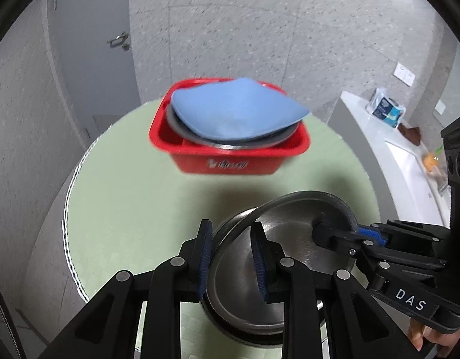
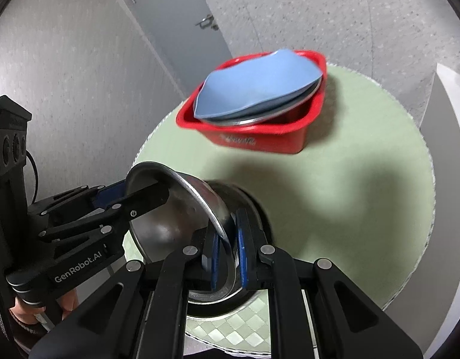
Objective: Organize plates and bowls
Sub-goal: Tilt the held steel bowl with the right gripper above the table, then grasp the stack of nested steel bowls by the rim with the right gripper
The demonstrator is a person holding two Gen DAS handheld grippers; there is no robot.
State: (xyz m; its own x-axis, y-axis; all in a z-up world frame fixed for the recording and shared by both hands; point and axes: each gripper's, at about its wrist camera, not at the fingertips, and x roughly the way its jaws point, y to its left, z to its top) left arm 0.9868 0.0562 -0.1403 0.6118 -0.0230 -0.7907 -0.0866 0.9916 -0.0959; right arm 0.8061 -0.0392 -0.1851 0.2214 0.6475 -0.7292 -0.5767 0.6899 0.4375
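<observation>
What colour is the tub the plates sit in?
Red tub with white lettering; the left wrist view shows it best.

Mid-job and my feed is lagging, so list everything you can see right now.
steel bowls: apparently two, silver, nested at the near table edge, upper one tilted
red tub: one, far side of the table
blue plate: one, tilted on top in the tub
steel plate: one, silver, under the blue plate
table: one, round, pale green cover
counter: one, white, right of the table
packet: one, blue and white, on the counter
door: one, grey, behind
left claw: black, shut on a bowl rim
right claw: black, shut on a bowl rim
</observation>
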